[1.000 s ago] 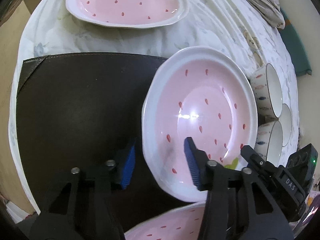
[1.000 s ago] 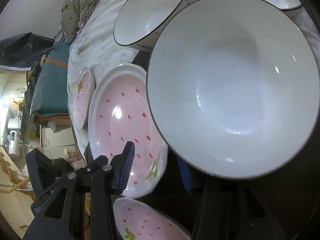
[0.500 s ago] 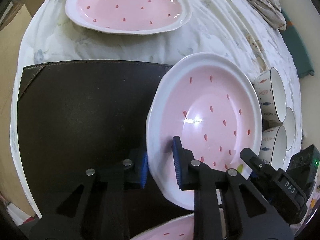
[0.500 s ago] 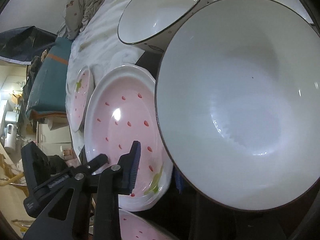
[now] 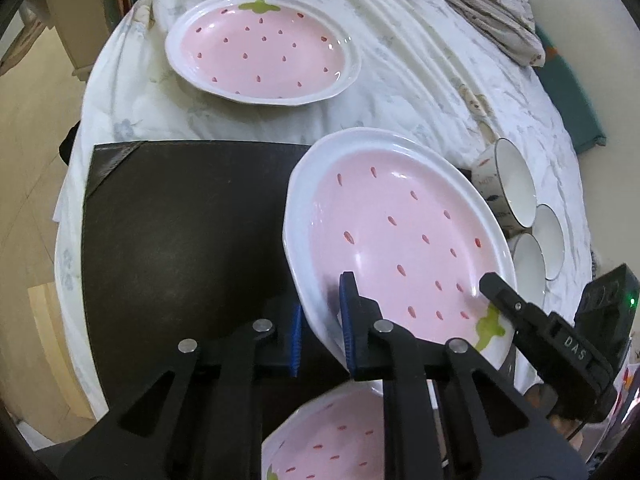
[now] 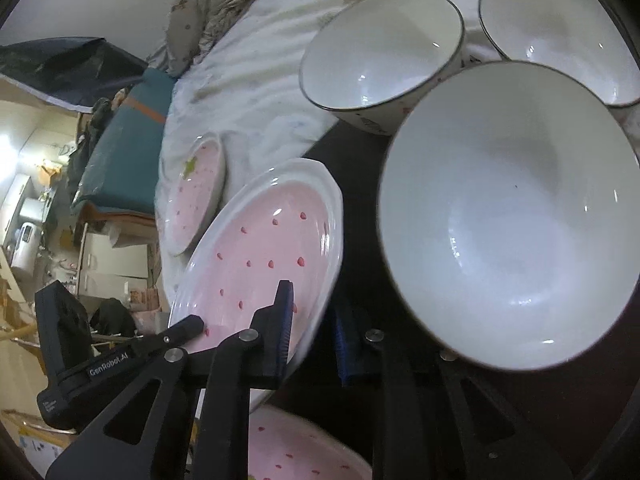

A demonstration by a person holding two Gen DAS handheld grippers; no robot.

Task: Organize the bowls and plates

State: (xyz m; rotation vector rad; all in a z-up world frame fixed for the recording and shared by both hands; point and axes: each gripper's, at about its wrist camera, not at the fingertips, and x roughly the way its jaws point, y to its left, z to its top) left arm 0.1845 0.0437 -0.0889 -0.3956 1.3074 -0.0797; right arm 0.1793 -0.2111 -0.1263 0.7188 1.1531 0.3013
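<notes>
Plate (image 5: 400,240) rim between left hand-held gripper (image 5: 320,332) pads

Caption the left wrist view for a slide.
Left tool clamps the rim of a tilted pink plate over the dark mat; three bowls sit beyond.

- Held plate (image 5: 400,240): pink with red seed marks, a white rim and a green leaf at one end. It is tilted, its near rim between blue-padded fingers over the dark mat (image 5: 180,240).
- Far plate (image 5: 260,48): same pattern, flat on the white cloth beyond the mat.
- Near plate (image 5: 332,440): same pattern, below the held one, only partly in view.
- Big bowl (image 6: 508,216): white inside, thin dark rim, tipped toward the viewer.
- Two more bowls (image 6: 384,52), (image 6: 560,32): white inside, patterned outside, behind the big one.
</notes>
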